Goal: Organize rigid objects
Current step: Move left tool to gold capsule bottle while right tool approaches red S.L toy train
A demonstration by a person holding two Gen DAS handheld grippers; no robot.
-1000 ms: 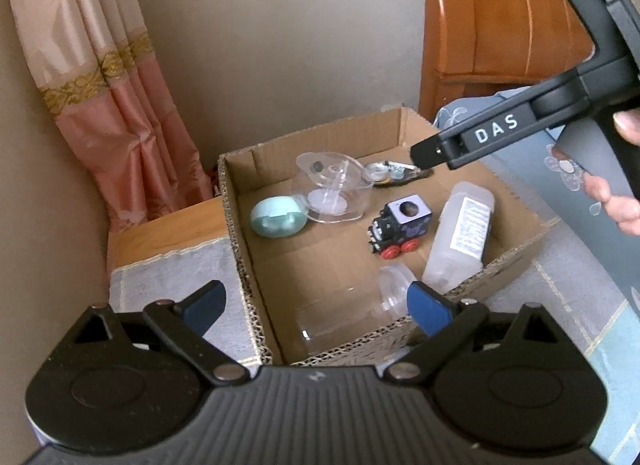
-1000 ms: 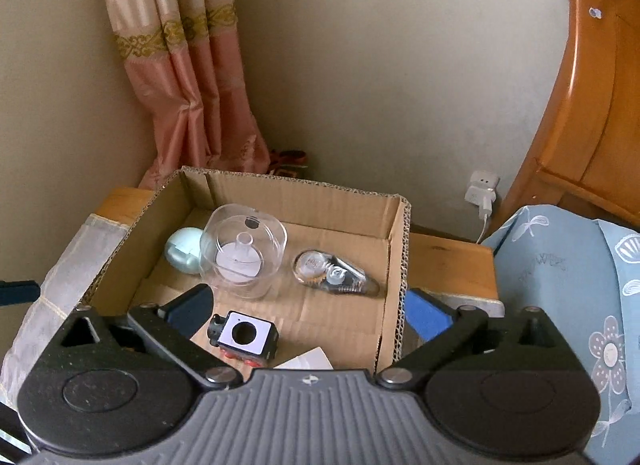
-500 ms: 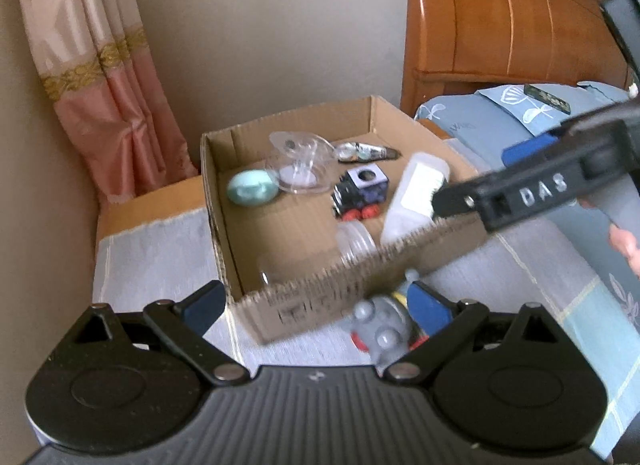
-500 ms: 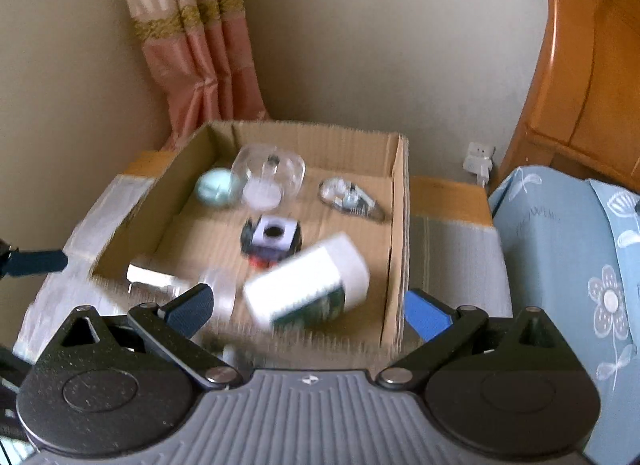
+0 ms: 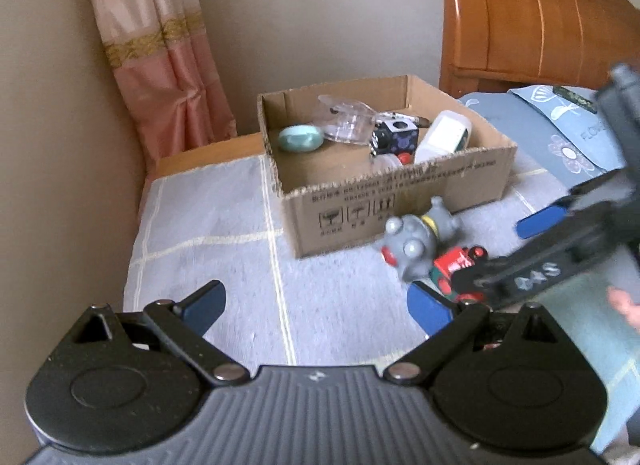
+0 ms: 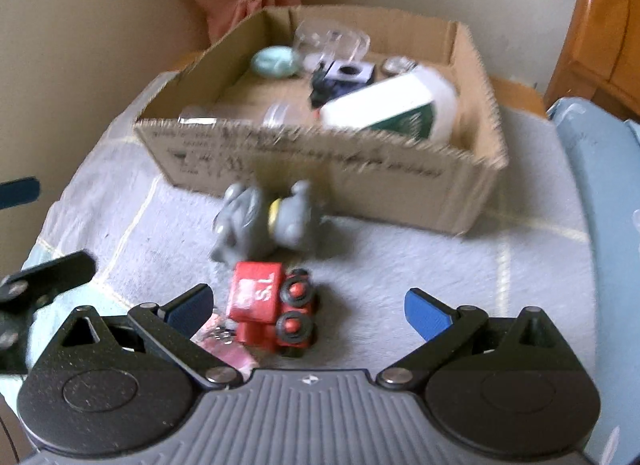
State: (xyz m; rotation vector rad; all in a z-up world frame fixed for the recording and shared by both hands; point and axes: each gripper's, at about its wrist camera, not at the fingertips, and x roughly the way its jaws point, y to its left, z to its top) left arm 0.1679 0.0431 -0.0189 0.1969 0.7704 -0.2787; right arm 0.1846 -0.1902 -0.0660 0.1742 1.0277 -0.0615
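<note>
A cardboard box stands on the grey cloth. It holds a white bottle, a black toy train, a clear dome, a teal oval and a clear jar. In front of it lie a grey figurine and a red toy train. My right gripper is open, low over the red train. My left gripper is open and empty over bare cloth, left of the toys.
A pink item lies by the right gripper's left finger. A wooden headboard and blue floral bedding are at the right, a pink curtain and wall at the left.
Both grippers have pulled back from over the box and come down toward the cloth in front of it. The right gripper now hangs over the red train. Both stay open.
</note>
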